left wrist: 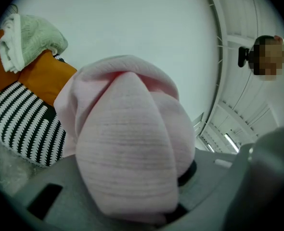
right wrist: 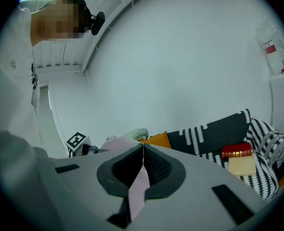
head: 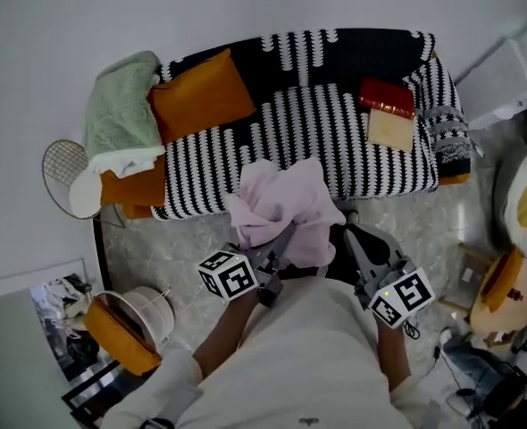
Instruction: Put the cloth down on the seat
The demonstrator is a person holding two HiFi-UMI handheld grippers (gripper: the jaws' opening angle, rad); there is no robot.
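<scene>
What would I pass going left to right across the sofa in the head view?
green blanket → orange cushion → pink cloth, held up in front of the seat → red book

The left gripper (head: 281, 244) and right gripper (head: 351, 226) are grey, each with a black-and-white marker cube (head: 228, 275) behind its jaws; a white sleeve (head: 161, 382) lies further back.
</scene>
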